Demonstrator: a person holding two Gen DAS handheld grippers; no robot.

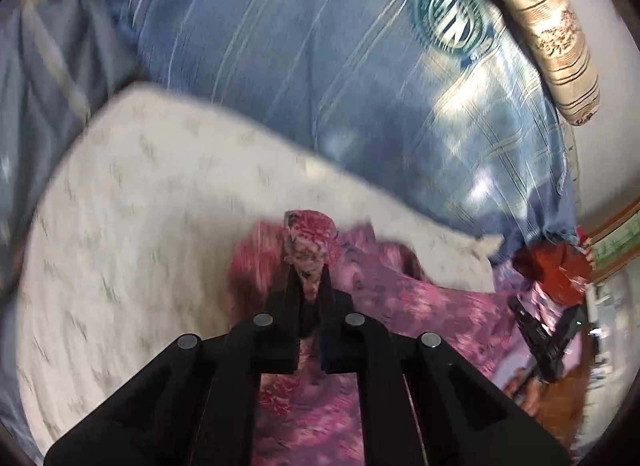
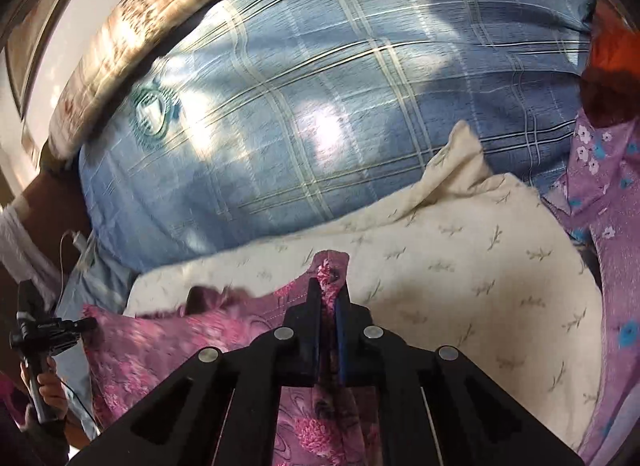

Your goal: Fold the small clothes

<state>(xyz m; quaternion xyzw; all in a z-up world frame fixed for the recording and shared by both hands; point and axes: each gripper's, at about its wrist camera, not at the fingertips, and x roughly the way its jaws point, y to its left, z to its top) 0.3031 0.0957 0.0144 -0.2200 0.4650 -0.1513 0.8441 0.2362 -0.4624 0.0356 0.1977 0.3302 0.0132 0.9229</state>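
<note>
Pinching the pink garment (image 1: 420, 298), left gripper (image 1: 308, 278) and right gripper (image 2: 329, 290) are both clamping thin edges; fabric is risking slipping free mid-fold, bunching on the cream sheet (image 2: 460, 266)

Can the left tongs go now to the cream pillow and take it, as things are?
Probably not yet. The left tongs are shut on the pink floral garment, so they have no free grip. The cream pillow itself lies bare just beside them; once the cloth is released, the way looks free.
</note>
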